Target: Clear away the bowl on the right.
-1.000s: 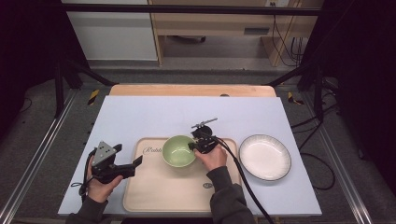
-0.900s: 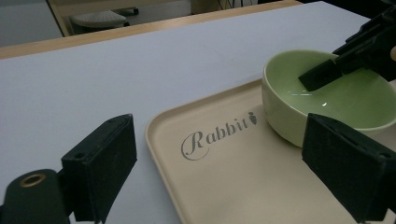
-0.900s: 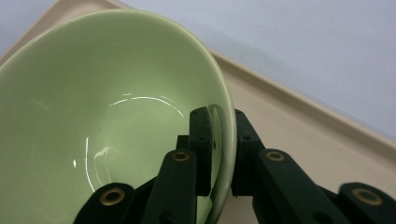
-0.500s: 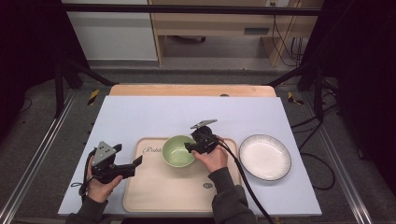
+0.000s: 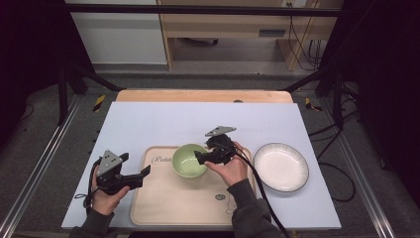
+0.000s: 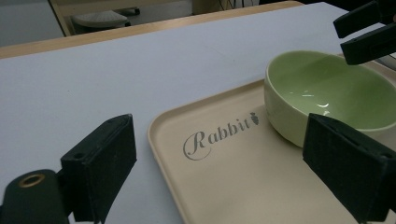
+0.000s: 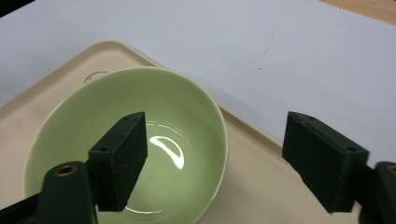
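Dark floor and black poles stand all around a table [image 5: 148,119] with a pale blue top and a wooden edge at the far side. On the near part of the table lies a cream tray [image 5: 183,203] with the word "Rabbit" on it. A green bowl [image 5: 188,160] sits upright on the far part of the tray, close to the tray's far edge. It looks empty and shiny inside. A white plate [image 5: 280,166] with a dark rim lies on the table just right of the tray. The right gripper [image 5: 200,157] is held over the bowl's right rim. Its jaws have just been opening, and now they are spread wide. In the right gripper view, one jaw hangs over the inside of the bowl and the other hangs outside it, over the tray and table, so the rim is between them, but the jaws do not press on it. The left gripper [image 5: 144,172] is held low at the left edge of the tray, well apart from the bowl. Its jaws are spread wide too, with nothing gripped between them. In the left gripper view, the bowl [image 6: 327,93] is seen ahead on the tray, with the right gripper's jaws above its far side.
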